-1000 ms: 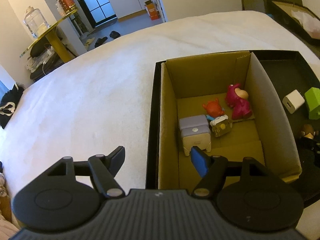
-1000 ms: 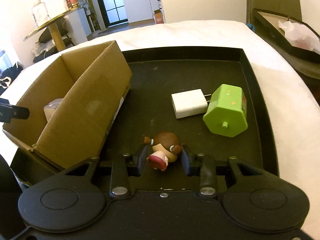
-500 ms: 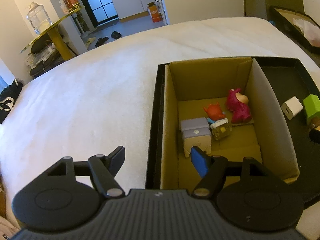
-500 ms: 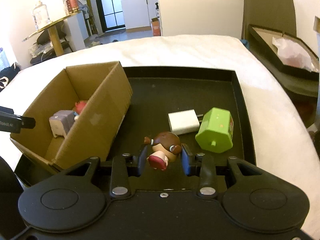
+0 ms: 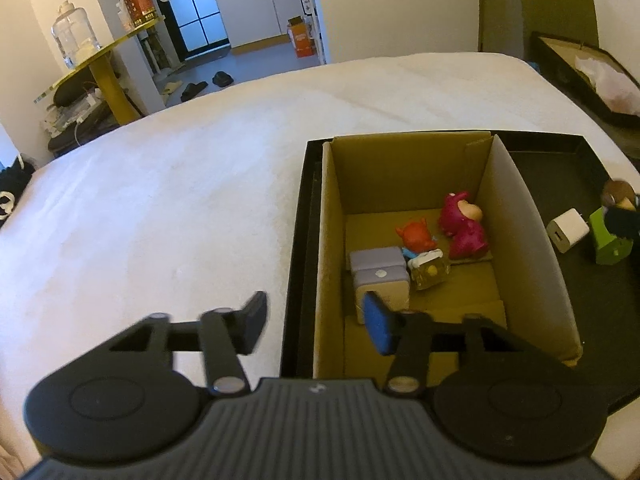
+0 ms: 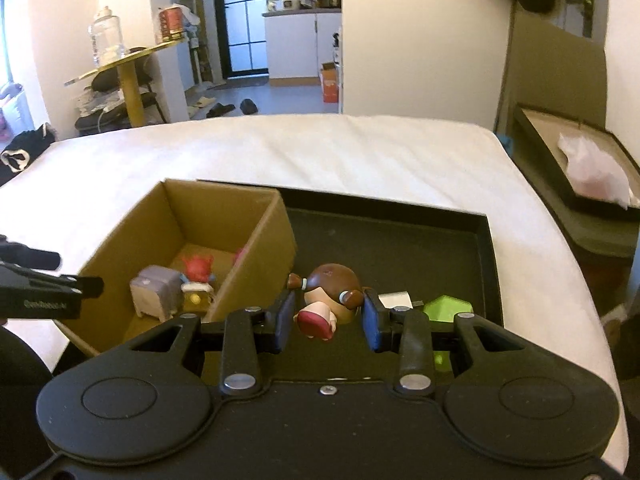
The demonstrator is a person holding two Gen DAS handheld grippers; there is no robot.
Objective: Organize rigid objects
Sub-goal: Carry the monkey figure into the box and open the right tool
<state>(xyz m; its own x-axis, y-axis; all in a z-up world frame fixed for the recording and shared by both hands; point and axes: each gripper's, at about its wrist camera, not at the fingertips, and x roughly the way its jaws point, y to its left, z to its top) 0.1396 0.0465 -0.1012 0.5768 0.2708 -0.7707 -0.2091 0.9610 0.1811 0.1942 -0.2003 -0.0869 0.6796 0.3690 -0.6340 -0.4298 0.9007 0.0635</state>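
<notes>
— How do we stand on the right?
— Our right gripper (image 6: 328, 314) points downward, both pads clamped on the brown-haired figurine (image 6: 326, 300), which hangs head-out between them.
— And the left?
— Our left gripper (image 5: 316, 326) tilts down too, its jaws closing with nothing between them.

White bed (image 5: 168, 200), black tray (image 6: 486, 240) lying directly on it near one edge

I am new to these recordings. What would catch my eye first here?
First, the brown-haired doll pinched in the right gripper, above the black tray. Next, the cardboard box on the tray's left side, with a magenta figure, an orange one and a grey block inside.
</notes>
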